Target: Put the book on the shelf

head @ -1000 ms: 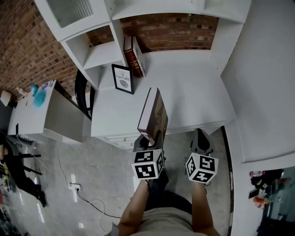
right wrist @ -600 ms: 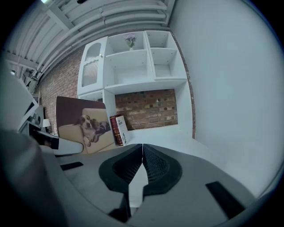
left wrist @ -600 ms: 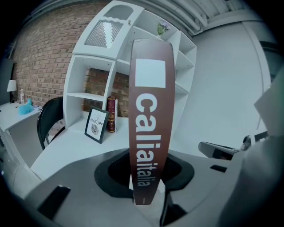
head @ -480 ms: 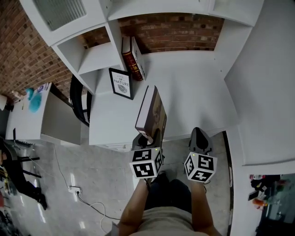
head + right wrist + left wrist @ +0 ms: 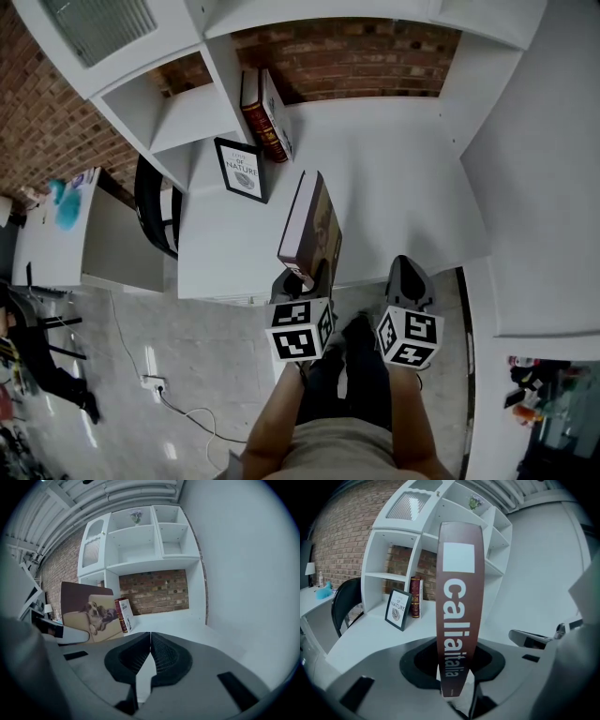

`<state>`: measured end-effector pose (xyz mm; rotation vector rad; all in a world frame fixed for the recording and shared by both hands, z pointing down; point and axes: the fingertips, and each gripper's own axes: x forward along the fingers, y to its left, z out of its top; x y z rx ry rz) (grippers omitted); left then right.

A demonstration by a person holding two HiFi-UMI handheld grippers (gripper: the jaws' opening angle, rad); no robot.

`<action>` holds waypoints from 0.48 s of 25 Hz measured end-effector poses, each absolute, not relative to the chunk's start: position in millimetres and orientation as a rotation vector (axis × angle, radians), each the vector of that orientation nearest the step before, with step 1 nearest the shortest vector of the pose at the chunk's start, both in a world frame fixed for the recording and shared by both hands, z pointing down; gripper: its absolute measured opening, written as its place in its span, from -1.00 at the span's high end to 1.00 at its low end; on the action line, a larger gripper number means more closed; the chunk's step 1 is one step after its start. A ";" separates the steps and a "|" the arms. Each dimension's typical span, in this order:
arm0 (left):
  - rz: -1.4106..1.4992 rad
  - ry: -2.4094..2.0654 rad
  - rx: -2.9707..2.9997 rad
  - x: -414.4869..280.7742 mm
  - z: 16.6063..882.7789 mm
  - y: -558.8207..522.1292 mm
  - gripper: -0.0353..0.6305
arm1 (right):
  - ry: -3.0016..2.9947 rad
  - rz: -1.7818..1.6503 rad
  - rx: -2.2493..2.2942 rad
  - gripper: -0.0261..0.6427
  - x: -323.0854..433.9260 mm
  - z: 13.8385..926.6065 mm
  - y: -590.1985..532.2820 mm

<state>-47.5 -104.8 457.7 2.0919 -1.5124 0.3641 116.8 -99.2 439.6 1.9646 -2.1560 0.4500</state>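
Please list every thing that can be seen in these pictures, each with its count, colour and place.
book: one, brown spine, upright in the left gripper
standing books: two, dark red and white, at the back of the counter
framed print: one, black frame, in front of them
shelf unit: one, white, ahead
flowers: one small bunch, purplish, upper shelf
chair: one, black, left of the counter
brick wall: red-brown, behind the shelves
left gripper: grey, shut on the book
right gripper: grey, shut, empty
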 end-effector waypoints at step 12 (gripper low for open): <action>0.363 -1.569 2.038 -30.0 462.7 -164.5 0.45 | -2.226 0.458 1.867 0.87 129.2 446.6 -173.6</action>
